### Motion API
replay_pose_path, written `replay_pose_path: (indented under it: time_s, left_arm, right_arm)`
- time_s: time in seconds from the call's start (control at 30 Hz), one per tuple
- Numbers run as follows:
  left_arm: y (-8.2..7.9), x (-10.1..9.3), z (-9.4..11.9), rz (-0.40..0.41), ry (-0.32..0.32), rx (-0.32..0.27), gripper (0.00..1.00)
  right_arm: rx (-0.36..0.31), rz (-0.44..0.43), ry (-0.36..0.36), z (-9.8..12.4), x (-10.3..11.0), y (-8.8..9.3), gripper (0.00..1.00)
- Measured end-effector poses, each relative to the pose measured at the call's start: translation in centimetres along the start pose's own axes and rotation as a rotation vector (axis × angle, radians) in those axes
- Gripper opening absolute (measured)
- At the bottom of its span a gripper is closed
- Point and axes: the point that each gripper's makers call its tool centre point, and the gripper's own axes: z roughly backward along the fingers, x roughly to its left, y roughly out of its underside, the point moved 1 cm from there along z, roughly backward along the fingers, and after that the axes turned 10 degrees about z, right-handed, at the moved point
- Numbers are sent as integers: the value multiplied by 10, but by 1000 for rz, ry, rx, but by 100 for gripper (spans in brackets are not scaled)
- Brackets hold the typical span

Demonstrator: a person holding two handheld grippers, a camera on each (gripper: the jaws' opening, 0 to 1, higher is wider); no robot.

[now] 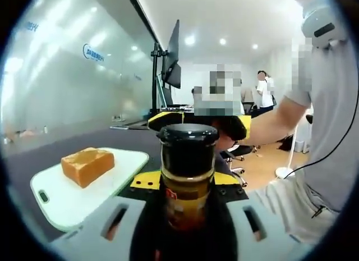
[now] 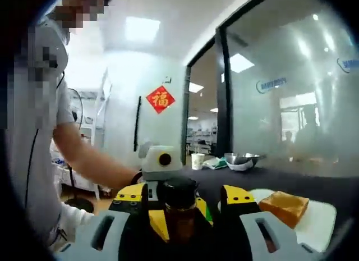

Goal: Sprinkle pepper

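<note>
Room: bright office with frosted glass partitions, ceiling lights and a red paper ornament (image 2: 160, 99) on the far white wall.
Desk: dark grey desk (image 1: 33, 163) carrying everything, with a steel bowl (image 2: 242, 160) and a paper cup (image 2: 197, 160) far back.
Board: pale rounded plastic cutting board (image 1: 70, 202) lying flat on the desk, well to the side of the bottle.
Toast: golden-brown slice of toast (image 1: 87, 165) resting on the board, the target for the pepper.
Bottle: dark glass pepper bottle with a black screw cap and yellow label (image 1: 188, 177), upright in the air and not yet over the toast.
Left gripper: (image 1: 185, 219) pinching the bottle's body between its grey jaws.
Right gripper: (image 2: 180, 216) yellow-padded, facing the left one, its jaws either side of the bottle's cap; whether they press on it I cannot tell.
Step in hand: judged to be uncapping (cap looks on).
How to do it well: hold the body firm, twist only the cap, keep the bottle upright until open, then carry it above the toast and tip gently.
</note>
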Motion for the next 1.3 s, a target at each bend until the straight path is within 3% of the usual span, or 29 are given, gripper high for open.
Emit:
replay_pose_path:
  time_s: [0.07, 0.13, 0.2, 0.27, 0.33, 0.57, 0.7, 0.83, 1.0, 1.03, 1.1, 1.3]
  left_arm:
    - [0, 0, 0, 3, 0, -1, 21]
    - [0, 0, 0, 2, 1, -1, 21]
    - [0, 0, 0, 0, 1, -1, 21]
    - [0, 0, 1, 0, 3, -1, 21]
    - [0, -1, 1, -1, 5, -1, 21]
    - [0, -1, 1, 0, 12, -1, 21]
    - [0, -1, 2, 1, 16, 0, 21]
    - [0, 0, 2, 4, 12, -1, 21]
    - [0, 1, 2, 2, 9, -1, 21]
    - [2, -1, 3, -10, 14, 8, 20]
    - [0, -1, 0, 0, 1, 3, 21]
    - [1, 0, 0, -8, 3, 3, 21]
  right_arm:
    - [12, 59, -26, -6, 3, 0, 48]
    - [17, 10, -46, -9, 4, 0, 46]
    - [0, -16, -44, -11, 1, -3, 35]
    - [32, 22, -63, -12, 3, 2, 28]
    - [32, 10, -92, -16, 8, 3, 31]
    - [31, 45, -80, -17, 4, 2, 26]
    - [67, 14, -69, -17, 2, 3, 24]
    - [103, -108, -59, -19, -1, 6, 23]
    - [121, -168, -59, -21, -2, 6, 22]
    - [83, -336, -106, -16, 5, -3, 22]
    - [70, -311, -69, -15, -2, 4, 23]
    - [103, -594, -79, -19, -6, 1, 25]
